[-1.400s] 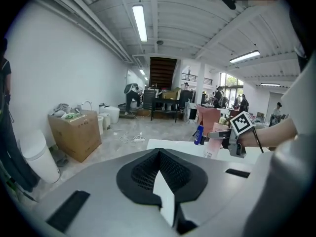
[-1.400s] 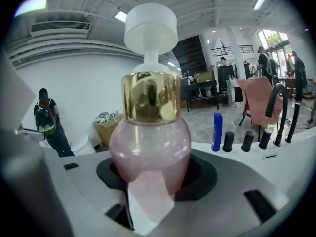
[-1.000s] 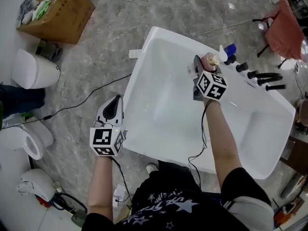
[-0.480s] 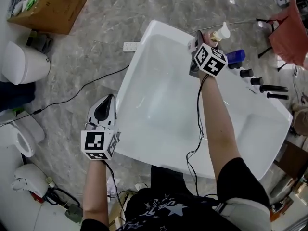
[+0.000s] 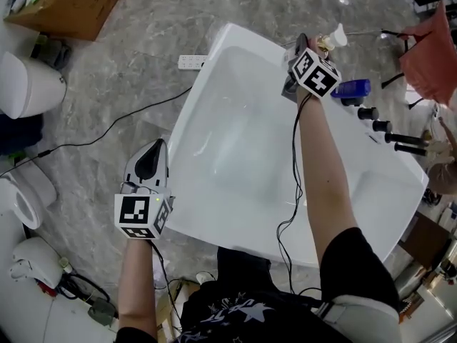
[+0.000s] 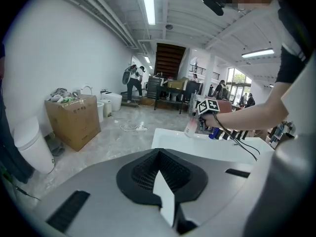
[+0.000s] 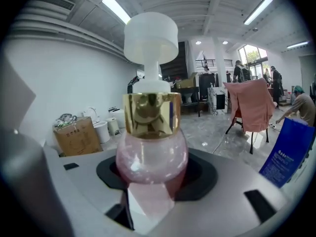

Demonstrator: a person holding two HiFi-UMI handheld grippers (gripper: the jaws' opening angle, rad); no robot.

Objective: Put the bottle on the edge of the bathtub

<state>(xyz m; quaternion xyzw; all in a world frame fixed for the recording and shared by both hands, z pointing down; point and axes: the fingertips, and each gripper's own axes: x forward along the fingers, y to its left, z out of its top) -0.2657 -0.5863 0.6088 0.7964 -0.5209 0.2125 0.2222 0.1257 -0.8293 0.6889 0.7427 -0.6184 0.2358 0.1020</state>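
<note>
A pink pump bottle (image 7: 150, 152) with a gold collar and a white pump head stands upright between the pads of my right gripper (image 7: 148, 184), which is shut on its round body. In the head view the right gripper (image 5: 313, 47) holds the bottle (image 5: 334, 37) above the far rim of the white bathtub (image 5: 243, 40). In the left gripper view the bottle (image 6: 191, 127) hangs close over that rim; whether it touches I cannot tell. My left gripper (image 5: 158, 147) hovers by the tub's near left side, shut and empty.
A blue bottle (image 5: 352, 88) and black tap handles (image 5: 378, 126) stand on the far rim, right of my gripper. On the floor are a cardboard box (image 5: 68, 2), a power strip (image 5: 191, 63), a toilet (image 5: 28, 84) and cables. A red cloth (image 5: 432, 52) hangs far right.
My right gripper has carried the bottle farther away along the tub's far rim, from beside the blue bottle to its left. The left gripper has hardly moved.
</note>
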